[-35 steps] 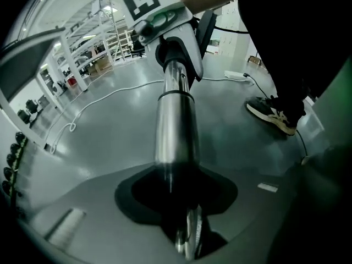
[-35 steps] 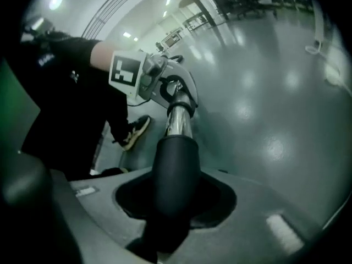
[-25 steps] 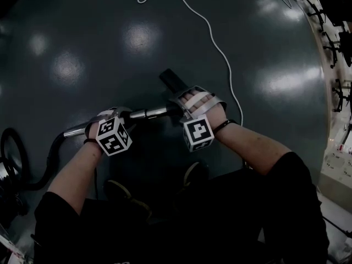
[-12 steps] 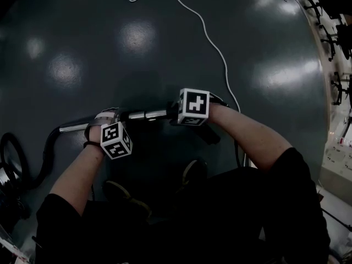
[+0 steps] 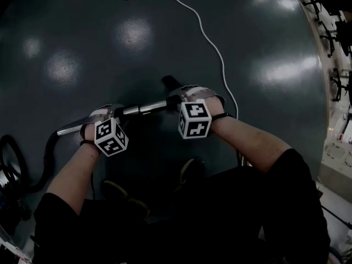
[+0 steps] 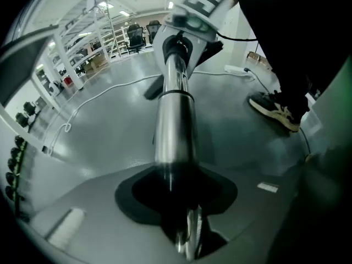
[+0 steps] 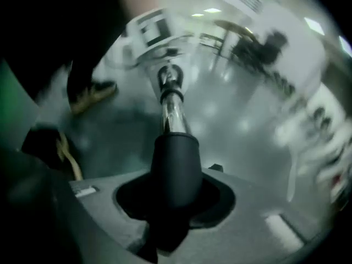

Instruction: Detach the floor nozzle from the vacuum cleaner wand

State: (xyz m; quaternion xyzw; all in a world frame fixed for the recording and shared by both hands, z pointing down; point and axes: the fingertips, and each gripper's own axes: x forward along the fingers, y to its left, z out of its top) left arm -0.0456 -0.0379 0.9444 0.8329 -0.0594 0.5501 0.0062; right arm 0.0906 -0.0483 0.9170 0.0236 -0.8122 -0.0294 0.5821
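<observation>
"Head view first: what sits in each of your grippers?"

"My left gripper (image 5: pixel 103 114) is clenched on the shiny chrome vacuum wand (image 5: pixel 144 109). My right gripper (image 5: pixel 186 97) is clamped on the black plastic nozzle neck (image 5: pixel 169 82) at the wand's other end."

"Do the gripper views agree?"

"Yes. In the left gripper view the wand runs straight out from between the jaws, with the pads pressed to both its sides. In the right gripper view the black neck fills the gap between the jaws, and the chrome tube emerges from its far end, seated in it. A thin white cable (image 5: pixel 212 37) lies on the dark floor (image 5: pixel 82 32), well beyond both pairs of jaws."
</observation>
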